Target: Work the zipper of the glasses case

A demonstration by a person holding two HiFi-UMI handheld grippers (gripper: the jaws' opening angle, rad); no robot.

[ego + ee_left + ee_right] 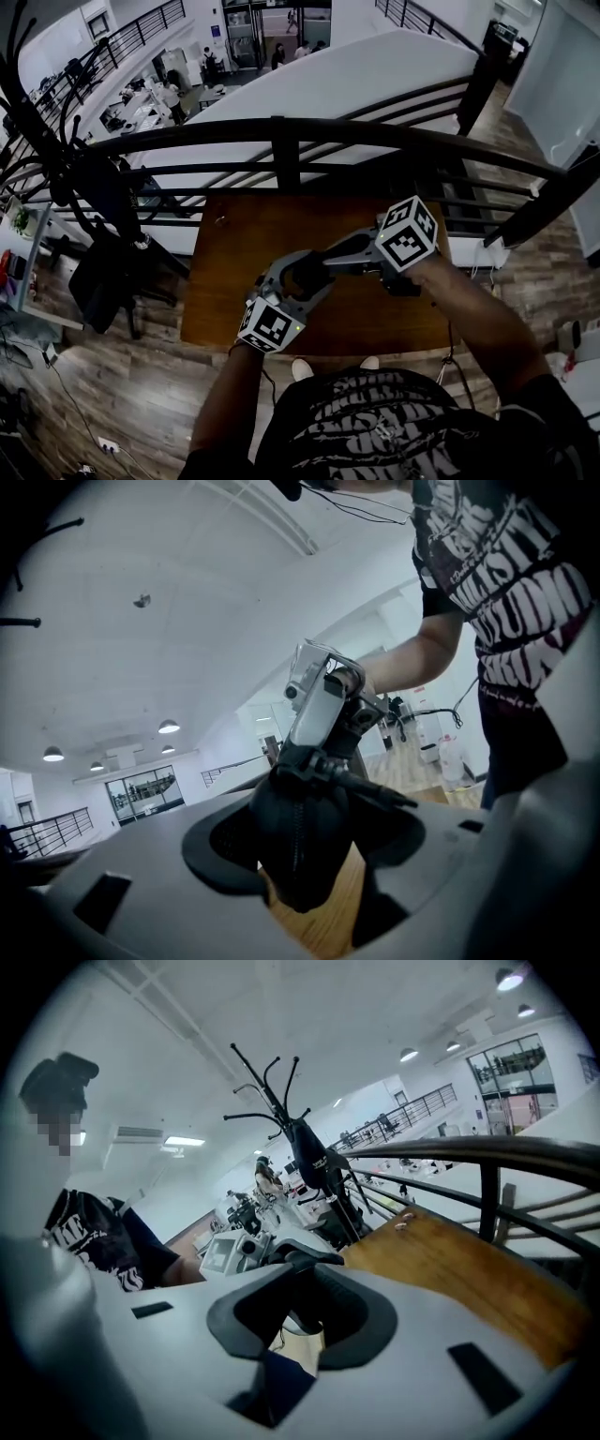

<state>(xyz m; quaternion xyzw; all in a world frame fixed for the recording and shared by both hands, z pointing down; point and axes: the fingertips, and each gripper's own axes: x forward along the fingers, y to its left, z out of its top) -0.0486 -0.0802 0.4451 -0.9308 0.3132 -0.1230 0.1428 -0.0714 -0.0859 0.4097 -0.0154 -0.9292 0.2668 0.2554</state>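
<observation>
Over the near half of the tabletop (225,244), about midway along its near edge, the glasses case (277,836) is held clear of the wood.

- Left gripper (295,286): fingers clamped on the black case from both sides. The zipper (298,855) faces its camera and runs up the middle of the case.
- Right gripper (328,264): comes in from the right onto the case's upper end. Its fingers (251,1309) stand a little apart with something dark between them. No firm pinch shows, and I cannot make out the pull tab.
- Step in hand, by my reading: taking hold of the slider.
- To do it well: keep the left clamp steady as the anchor. Close the right fingers squarely on the tab, not the fabric. Draw along the line of teeth and follow the curve, not pulling away from the case.
- Risk: a skewed pull could twist the case in the left clamp.
- Beyond the far edge: a dark railing (281,131).
</observation>
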